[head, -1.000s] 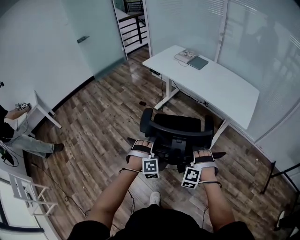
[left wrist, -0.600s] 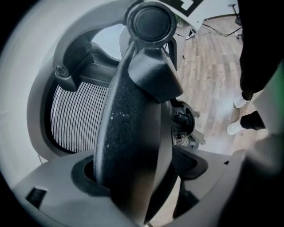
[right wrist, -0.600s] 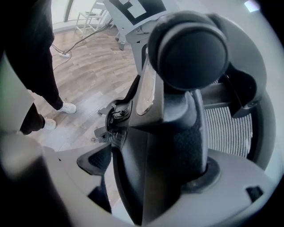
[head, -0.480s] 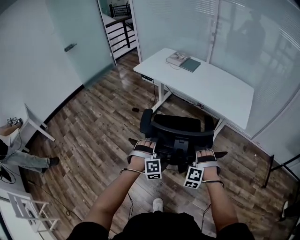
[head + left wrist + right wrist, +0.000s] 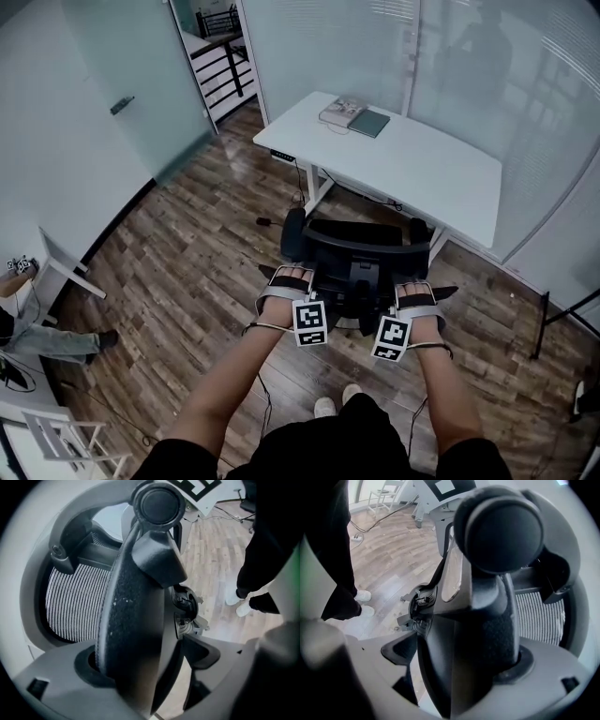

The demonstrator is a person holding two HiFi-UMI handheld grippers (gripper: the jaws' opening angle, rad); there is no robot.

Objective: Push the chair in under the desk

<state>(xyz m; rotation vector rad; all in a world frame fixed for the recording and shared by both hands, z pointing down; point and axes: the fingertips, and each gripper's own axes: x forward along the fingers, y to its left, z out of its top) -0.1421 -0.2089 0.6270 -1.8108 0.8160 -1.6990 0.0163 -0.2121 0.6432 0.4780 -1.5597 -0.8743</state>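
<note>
Both forearms [image 5: 236,373] stretched forward, left gripper [image 5: 287,281] clamped on the left edge of the chair [image 5: 356,246], right gripper [image 5: 413,292] on its right edge.

An office: frosted glass partition walls [image 5: 450,66], a white worktop [image 5: 422,169], a black mesh office chair [image 5: 361,258], wood-plank floor [image 5: 187,244].

I see dark wood-plank floor [image 5: 178,253] running out on every side of my left gripper [image 5: 287,284]. Well off to its left stands a plain white wall [image 5: 56,131], with a frosted glass door [image 5: 141,84] further ahead on that side. Far ahead of both grippers, frosted glass panels [image 5: 450,66], with what I take to be blinds, give a pale, even light. Well out past my right gripper [image 5: 413,292] a thin black stand [image 5: 541,328] rests on the floor. A small white table [image 5: 58,255] sits far left.
</note>
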